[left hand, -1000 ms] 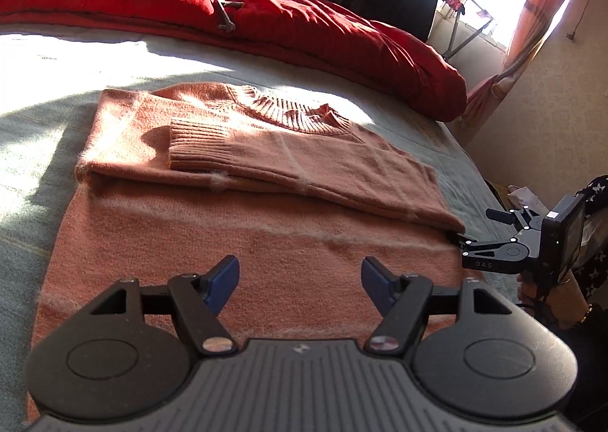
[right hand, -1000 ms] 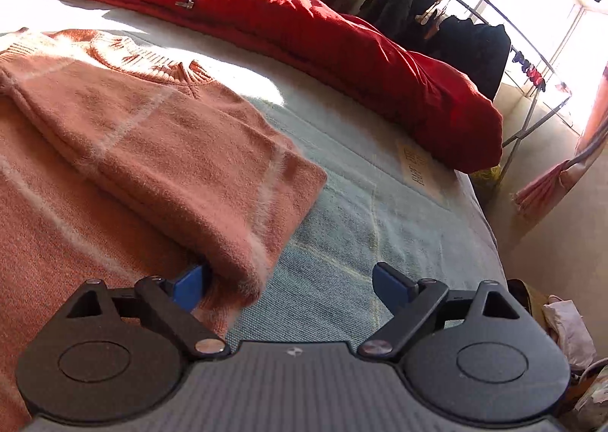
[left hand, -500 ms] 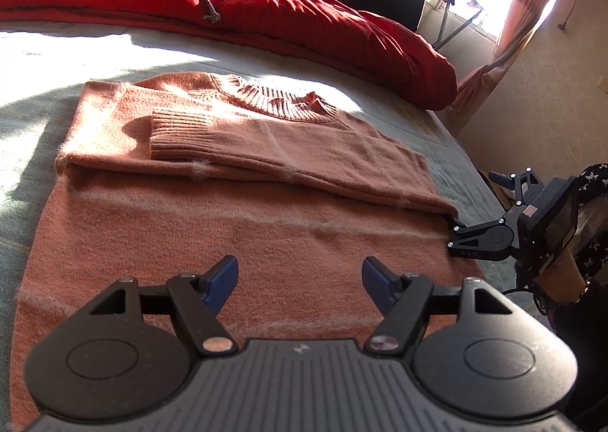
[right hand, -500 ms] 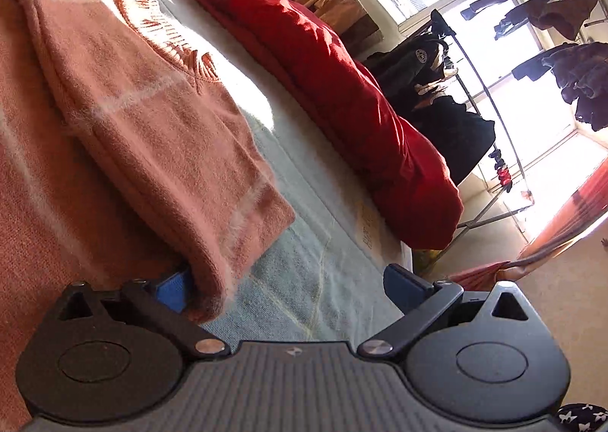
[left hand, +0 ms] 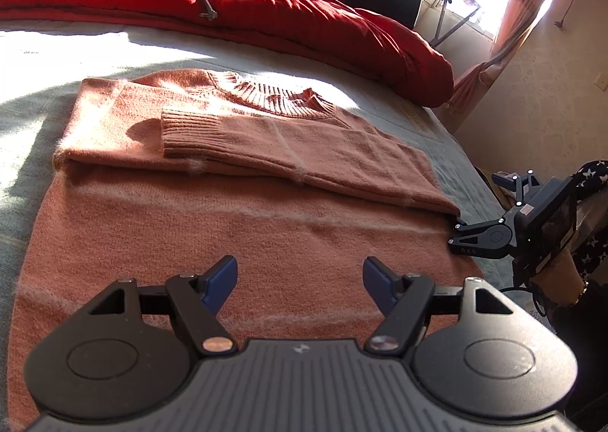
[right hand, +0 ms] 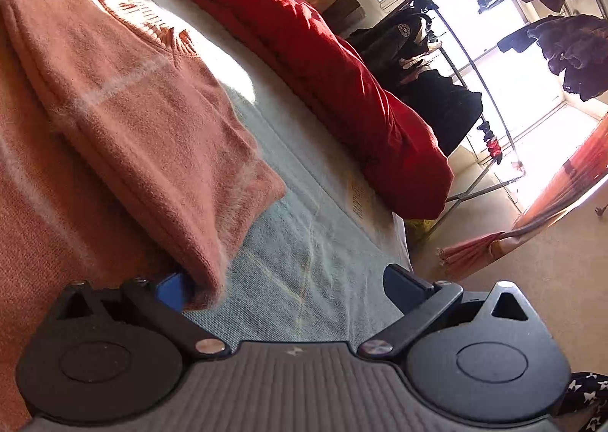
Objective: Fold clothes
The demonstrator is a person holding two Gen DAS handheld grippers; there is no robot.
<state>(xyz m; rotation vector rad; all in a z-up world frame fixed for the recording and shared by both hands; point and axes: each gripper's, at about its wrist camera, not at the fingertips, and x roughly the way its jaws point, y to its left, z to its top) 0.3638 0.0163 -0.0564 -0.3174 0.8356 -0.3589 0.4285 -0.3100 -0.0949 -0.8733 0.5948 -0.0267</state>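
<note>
A salmon-pink knit sweater (left hand: pixel 247 227) lies flat on the bed, both sleeves folded across its chest, the ribbed cuff (left hand: pixel 190 132) on top. My left gripper (left hand: pixel 300 272) hovers open over the sweater's lower body with nothing between its blue pads. My right gripper (right hand: pixel 285 282) stands wide open at the sweater's right edge. Its left fingertip (right hand: pixel 173 289) is tucked under the corner of the folded sleeve (right hand: pixel 212 242); the other finger is over bare sheet. The pads do not press on the fabric.
A red duvet (left hand: pixel 266 14) is bunched along the far side of the pale blue-grey sheet (right hand: pixel 304 242). A clothes rack (right hand: pixel 448 52) with dark garments stands by the bright window. The bed's right edge drops to a beige floor (right hand: pixel 513 280). A person's wrist (left hand: pixel 558 265) holds the right gripper.
The right gripper has rolled, tilting its view, and its jaws stand a little wider; its left finger stays at the sleeve's corner. The left gripper has hardly moved.
</note>
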